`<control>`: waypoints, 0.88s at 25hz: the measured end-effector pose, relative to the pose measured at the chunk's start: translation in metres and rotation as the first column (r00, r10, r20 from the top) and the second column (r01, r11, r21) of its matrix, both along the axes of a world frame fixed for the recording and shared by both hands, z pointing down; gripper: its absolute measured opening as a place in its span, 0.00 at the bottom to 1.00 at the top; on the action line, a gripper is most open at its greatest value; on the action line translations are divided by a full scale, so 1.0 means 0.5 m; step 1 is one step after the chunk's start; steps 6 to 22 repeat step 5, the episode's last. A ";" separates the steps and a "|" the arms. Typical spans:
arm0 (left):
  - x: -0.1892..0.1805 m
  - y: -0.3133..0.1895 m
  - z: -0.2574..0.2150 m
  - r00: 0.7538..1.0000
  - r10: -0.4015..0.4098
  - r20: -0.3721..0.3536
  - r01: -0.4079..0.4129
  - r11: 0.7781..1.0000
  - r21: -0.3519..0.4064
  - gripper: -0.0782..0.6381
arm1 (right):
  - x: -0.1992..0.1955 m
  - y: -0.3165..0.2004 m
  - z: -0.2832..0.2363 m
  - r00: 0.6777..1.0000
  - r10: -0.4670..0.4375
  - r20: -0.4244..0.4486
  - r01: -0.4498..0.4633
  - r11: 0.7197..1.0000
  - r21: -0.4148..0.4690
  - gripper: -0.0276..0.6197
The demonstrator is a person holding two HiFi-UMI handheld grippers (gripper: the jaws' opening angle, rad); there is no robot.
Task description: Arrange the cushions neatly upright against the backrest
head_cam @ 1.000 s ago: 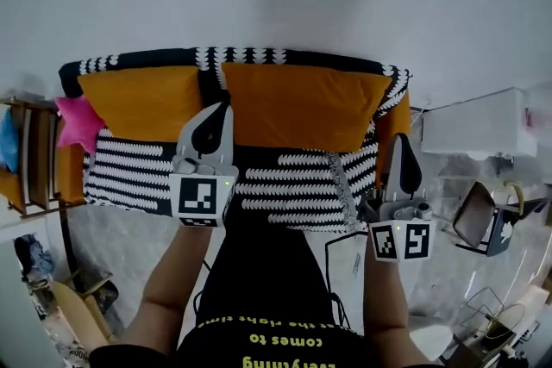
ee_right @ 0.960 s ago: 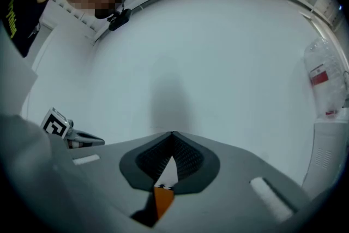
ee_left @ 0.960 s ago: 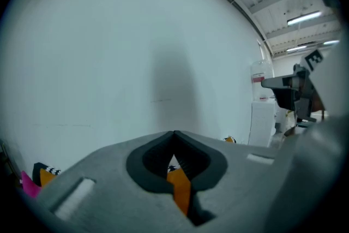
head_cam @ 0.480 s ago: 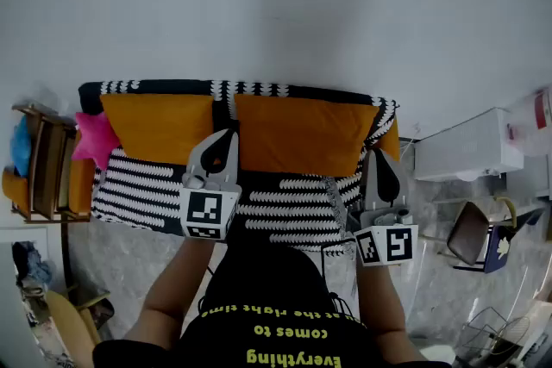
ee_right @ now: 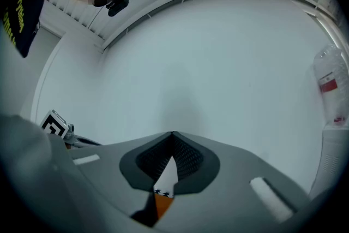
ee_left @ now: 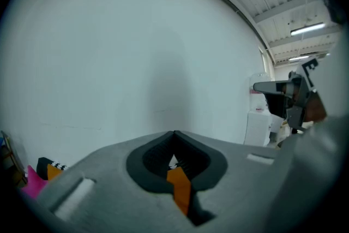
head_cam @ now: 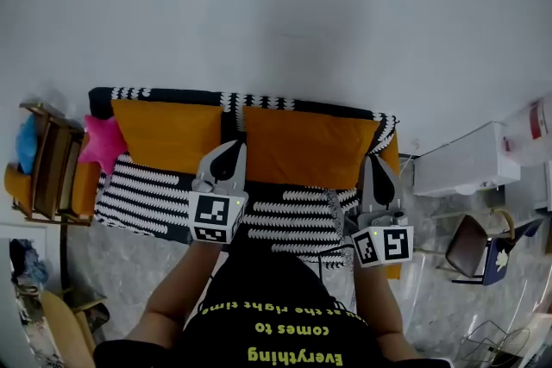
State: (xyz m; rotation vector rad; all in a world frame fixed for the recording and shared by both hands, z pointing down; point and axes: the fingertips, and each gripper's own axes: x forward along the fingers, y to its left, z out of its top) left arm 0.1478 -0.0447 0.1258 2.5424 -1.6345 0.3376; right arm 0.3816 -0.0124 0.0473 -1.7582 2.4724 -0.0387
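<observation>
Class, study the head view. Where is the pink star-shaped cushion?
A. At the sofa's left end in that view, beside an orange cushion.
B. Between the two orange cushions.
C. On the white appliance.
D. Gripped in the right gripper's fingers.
A: the pink star-shaped cushion sits at the left end of the sofa, next to the left orange cushion.

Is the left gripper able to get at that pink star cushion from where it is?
Probably yes. The star cushion lies uncovered at the left end of the sofa, and nothing stands between it and the left gripper. Its shut jaws would need opening first.
</observation>
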 end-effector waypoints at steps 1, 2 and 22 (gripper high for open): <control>0.002 0.002 -0.001 1.000 0.001 -0.005 -0.001 1.000 -0.002 0.11 | -0.002 0.002 -0.002 1.000 -0.001 0.003 0.001 1.000 0.001 0.06; 0.004 0.004 -0.003 1.000 0.002 -0.010 -0.002 1.000 -0.003 0.11 | -0.004 0.003 -0.004 1.000 -0.002 0.004 0.002 1.000 0.003 0.06; 0.006 0.005 -0.009 1.000 0.004 -0.026 -0.004 1.000 -0.006 0.11 | -0.014 0.000 -0.011 1.000 -0.009 0.006 0.008 1.000 0.010 0.06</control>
